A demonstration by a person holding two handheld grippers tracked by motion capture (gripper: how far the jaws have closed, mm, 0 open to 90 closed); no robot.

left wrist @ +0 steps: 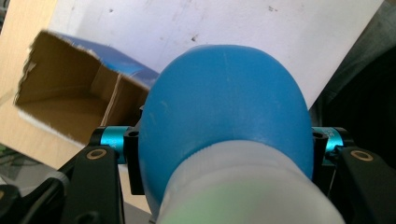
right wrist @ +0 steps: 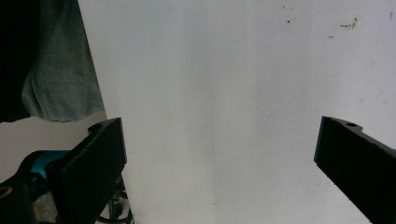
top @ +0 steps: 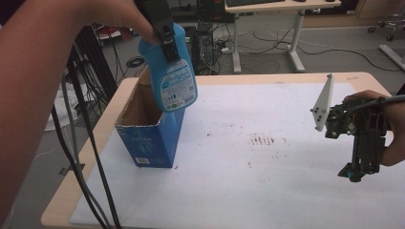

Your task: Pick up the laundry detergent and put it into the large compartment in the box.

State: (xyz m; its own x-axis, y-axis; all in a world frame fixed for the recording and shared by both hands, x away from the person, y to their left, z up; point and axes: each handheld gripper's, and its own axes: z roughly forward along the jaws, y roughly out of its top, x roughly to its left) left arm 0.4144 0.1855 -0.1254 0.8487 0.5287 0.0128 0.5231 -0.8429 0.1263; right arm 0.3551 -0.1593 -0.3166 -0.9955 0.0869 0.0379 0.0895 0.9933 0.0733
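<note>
Bottle [top: 172, 71] pinched in left claw [top: 167, 45], hanging above open box [top: 150, 129]; right claw [top: 356, 174] spread.

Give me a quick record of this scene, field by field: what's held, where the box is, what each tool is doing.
held: blue bottle, gripped by the left tool
bottle place: in the air above the box's open top
box: blue carton, upright, open, on the left of the white sheet
right tool: open, nothing between its jaws, over the sheet's right side
sheet: some dark stains near its middle
</note>
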